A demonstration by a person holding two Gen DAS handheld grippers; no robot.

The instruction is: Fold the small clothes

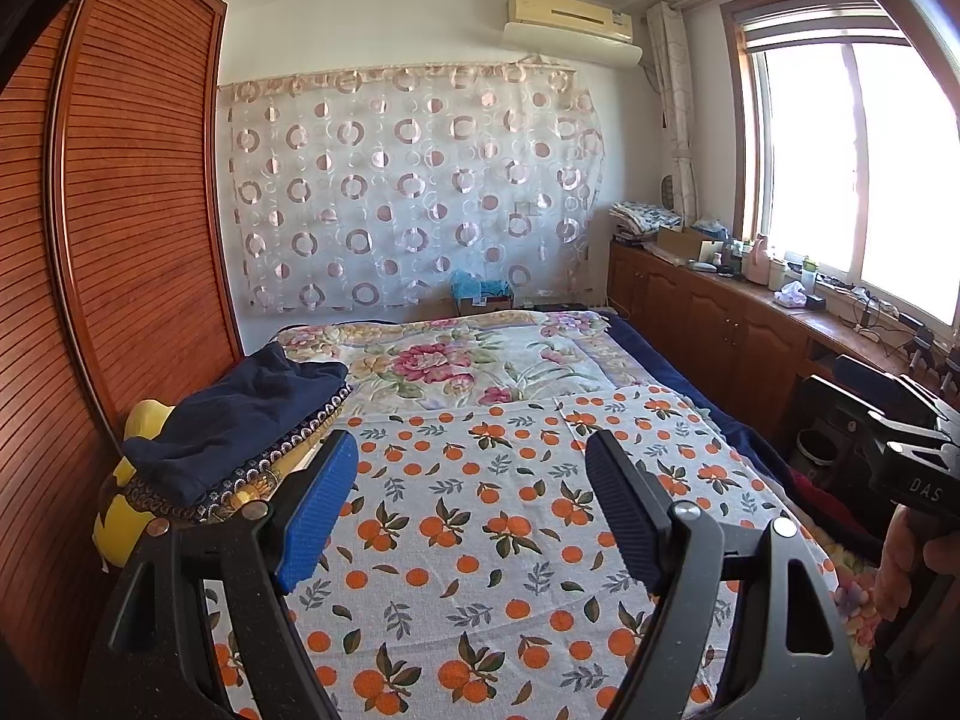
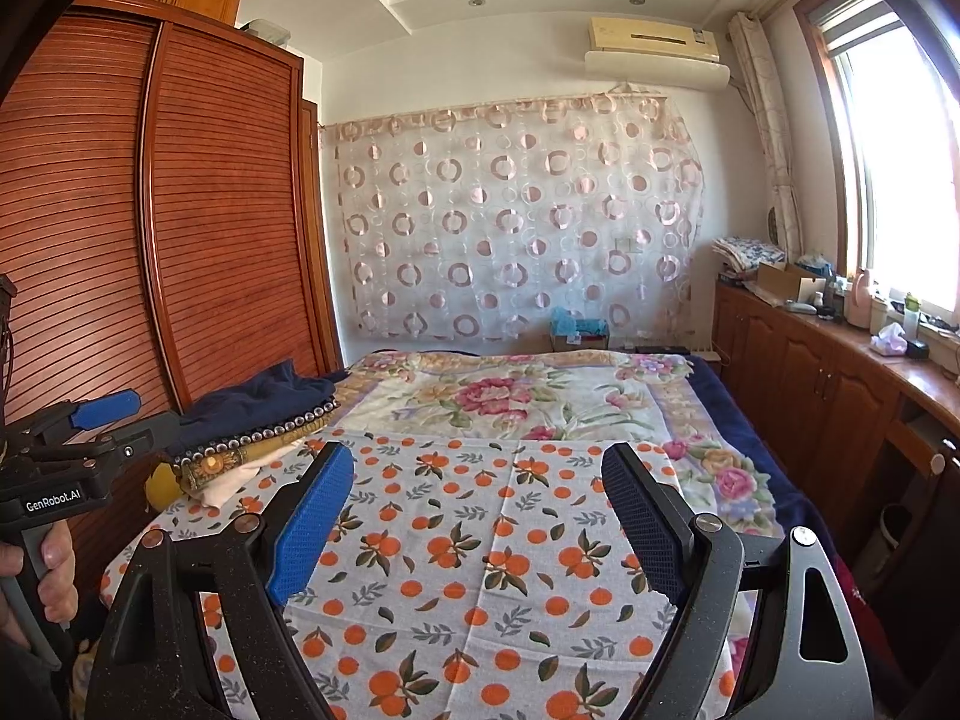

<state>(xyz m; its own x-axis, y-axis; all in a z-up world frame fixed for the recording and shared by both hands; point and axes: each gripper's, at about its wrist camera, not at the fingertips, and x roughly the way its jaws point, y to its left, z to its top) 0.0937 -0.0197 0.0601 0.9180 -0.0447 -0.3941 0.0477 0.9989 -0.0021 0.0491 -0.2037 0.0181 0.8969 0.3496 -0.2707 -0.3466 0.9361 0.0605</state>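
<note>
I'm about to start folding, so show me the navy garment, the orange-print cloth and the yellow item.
navy garment [image 1: 240, 420], left wrist view, its middle.
orange-print cloth [image 1: 480, 540], left wrist view, bare centre.
yellow item [image 1: 144, 420], left wrist view, top edge.

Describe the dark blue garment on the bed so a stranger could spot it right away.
Start at the wooden wardrobe beside the bed. On the bed edge nearest it lies a clothes pile. The navy garment is on top, plain and rumpled, above a patterned-trim cloth and yellow fabric.

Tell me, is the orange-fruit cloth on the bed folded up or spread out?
Spread out. The orange-print cloth lies flat across the bed, and both open grippers, left and right, hover above it.
</note>
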